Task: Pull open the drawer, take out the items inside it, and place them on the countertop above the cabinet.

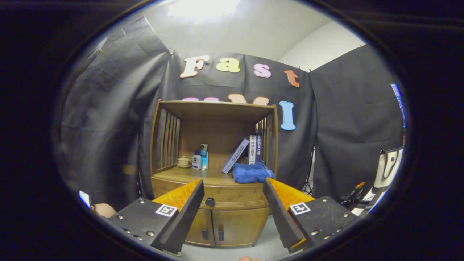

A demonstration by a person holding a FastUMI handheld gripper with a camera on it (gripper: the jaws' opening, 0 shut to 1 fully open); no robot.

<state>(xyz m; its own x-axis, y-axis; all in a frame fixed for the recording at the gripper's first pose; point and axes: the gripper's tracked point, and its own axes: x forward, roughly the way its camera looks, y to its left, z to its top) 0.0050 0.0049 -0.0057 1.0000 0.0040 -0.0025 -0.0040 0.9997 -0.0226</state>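
Fingers: I am seeing the gripper [233, 186] held with its fingers [188, 206] spread wide apart, gripping nothing, well short of the cabinet.
Between the fingers: the drawer [232, 197] is sitting shut, its dark round knob [210, 202] lying just beside the left finger's tip.
Below the drawer: two cabinet doors [226, 226] are standing closed, each with a small dark handle near the middle seam.
Drawer contents: I cannot tell what is lying inside while the front is closed.
Desk: the countertop of the wooden cabinet [161, 145] is running just above the drawer, beyond the fingertips.
On the desk, left: a small lidded pot [183, 161], then a white bottle [197, 160] and a blue pump bottle [204, 156] standing close together.
On the desk, right: a folded blue towel [252, 172] is lying near the front edge, with books [246, 150] behind it, one leaning, the others upright.
Far right: what is possibly a pale bag [389, 165] is hanging against the booth wall, too blurred to be sure.
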